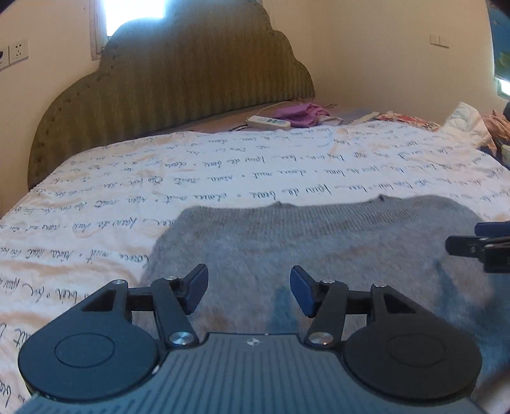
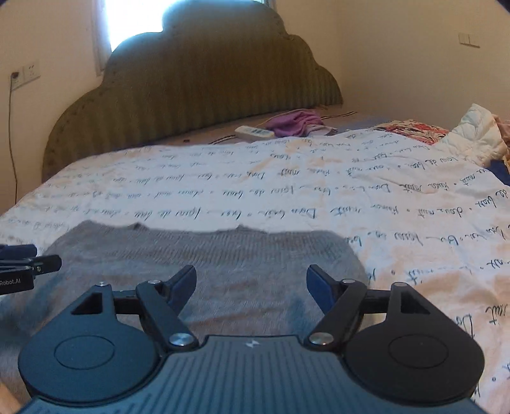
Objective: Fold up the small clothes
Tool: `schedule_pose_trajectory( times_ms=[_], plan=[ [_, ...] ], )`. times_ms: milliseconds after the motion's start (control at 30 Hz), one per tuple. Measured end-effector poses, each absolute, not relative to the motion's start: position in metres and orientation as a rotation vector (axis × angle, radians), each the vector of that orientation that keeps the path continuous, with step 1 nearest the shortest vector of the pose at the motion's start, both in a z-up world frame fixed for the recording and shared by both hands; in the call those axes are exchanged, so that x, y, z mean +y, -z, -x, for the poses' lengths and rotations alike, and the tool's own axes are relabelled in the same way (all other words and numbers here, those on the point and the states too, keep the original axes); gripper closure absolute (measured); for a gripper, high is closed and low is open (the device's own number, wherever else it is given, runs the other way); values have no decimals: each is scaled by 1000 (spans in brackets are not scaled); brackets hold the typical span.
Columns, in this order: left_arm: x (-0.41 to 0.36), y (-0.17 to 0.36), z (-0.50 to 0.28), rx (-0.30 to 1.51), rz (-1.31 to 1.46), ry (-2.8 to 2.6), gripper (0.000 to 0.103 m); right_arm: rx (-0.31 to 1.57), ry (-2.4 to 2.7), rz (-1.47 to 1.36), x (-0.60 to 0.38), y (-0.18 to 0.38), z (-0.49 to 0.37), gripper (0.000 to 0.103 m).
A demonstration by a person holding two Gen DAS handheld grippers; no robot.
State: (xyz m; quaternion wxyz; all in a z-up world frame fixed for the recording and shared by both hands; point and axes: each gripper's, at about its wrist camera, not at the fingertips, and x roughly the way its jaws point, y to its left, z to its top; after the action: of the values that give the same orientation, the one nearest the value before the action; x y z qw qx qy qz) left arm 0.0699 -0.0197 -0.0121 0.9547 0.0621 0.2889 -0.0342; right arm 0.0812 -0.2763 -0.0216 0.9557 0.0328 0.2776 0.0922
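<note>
Two wrist views are given over a bed. A grey knitted sweater [image 1: 318, 248] is spread flat on a white bedspread [image 1: 223, 172] printed with rows of dark cursive handwriting. The sweater lies at the near part of the bed, its far edge running straight across both views, with bare bedspread beyond it.

In the left wrist view, the left gripper [image 1: 248, 293] is seen from behind, held over the sweater's near-left part. Its jaws stand apart, nothing is clamped between the blue pads, and only grey knit is seen through the gap. At the right edge of this view, the tip of the right gripper [image 1: 478, 242] is seen above the sweater's right side.

In the right wrist view, the right gripper [image 2: 251, 289] is held over the sweater's near-right part. Its jaws are likewise spread wide, with nothing between them. The left gripper's tip is seen at the left edge of that view.

Behind the bed, an olive-green scalloped headboard [image 1: 178, 79] stands against a cream wall, with a bright window [image 1: 137, 12] above it. Near the headboard, a white power strip [image 1: 269, 122] lies beside a crumpled purple garment [image 1: 301, 112]. More bedding and clothes are heaped at the far right edge of the bed, including a red floral cloth [image 2: 411, 130].
</note>
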Motion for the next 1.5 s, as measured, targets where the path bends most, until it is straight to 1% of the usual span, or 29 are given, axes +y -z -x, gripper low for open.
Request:
schedule_pose_trajectory(
  times_ms=[67, 100, 133, 167, 233, 367, 500, 600, 700, 733, 800, 1000, 1100, 1167, 1200, 1367, 1433, 1500],
  plan=[
    [-24, 31, -66, 635, -144, 67, 38, 629, -179, -14, -268, 39, -75, 27],
    [-22, 41, -65, 615, -139, 56, 36, 649, -167, 1, -267, 51, -74, 27],
    [-18, 46, -65, 596, -129, 43, 31, 611, -173, -3, -269, 59, -69, 26],
    [-15, 45, -71, 614, -95, 36, 32, 586, -178, -11, -271, 64, -67, 26],
    [-10, 43, -79, 638, -62, 25, 28, 593, -173, -16, -271, 64, -70, 25],
    [-12, 39, -76, 646, -86, 18, 28, 611, -166, 13, -265, 58, -70, 24],
    [-6, 36, -72, 655, -58, 18, 27, 593, -175, -49, -261, 39, -48, 23],
    [-8, 37, -73, 655, -62, 14, 27, 593, -211, -10, -248, 33, -38, 22],
    [-8, 39, -73, 647, -58, 17, 27, 647, -194, 53, -238, 45, -44, 21],
    [-6, 39, -72, 645, -53, 19, 27, 673, -184, 54, -237, 54, -46, 15],
    [-5, 39, -72, 643, -48, 22, 26, 641, -194, 11, -245, 64, -44, 12],
    [0, 32, -67, 645, -30, 9, 26, 633, -199, 4, -245, 66, -43, 11],
    [21, 24, -55, 642, 15, -23, 27, 629, -203, -2, -246, 66, -42, 11],
    [50, 19, -43, 644, 74, -78, 25, 626, -205, -5, -247, 66, -41, 11],
    [66, 18, -37, 650, 115, -111, 28, 625, -206, -8, -247, 66, -41, 11],
    [149, 15, -5, 690, 402, -218, 31, 623, -207, -11, -247, 66, -41, 11],
    [160, 11, 3, 690, 459, -206, 31, 623, -208, -13, -247, 66, -41, 10],
    [154, 4, 6, 687, 457, -186, 31, 623, -209, -14, -247, 66, -40, 10]
  ],
)
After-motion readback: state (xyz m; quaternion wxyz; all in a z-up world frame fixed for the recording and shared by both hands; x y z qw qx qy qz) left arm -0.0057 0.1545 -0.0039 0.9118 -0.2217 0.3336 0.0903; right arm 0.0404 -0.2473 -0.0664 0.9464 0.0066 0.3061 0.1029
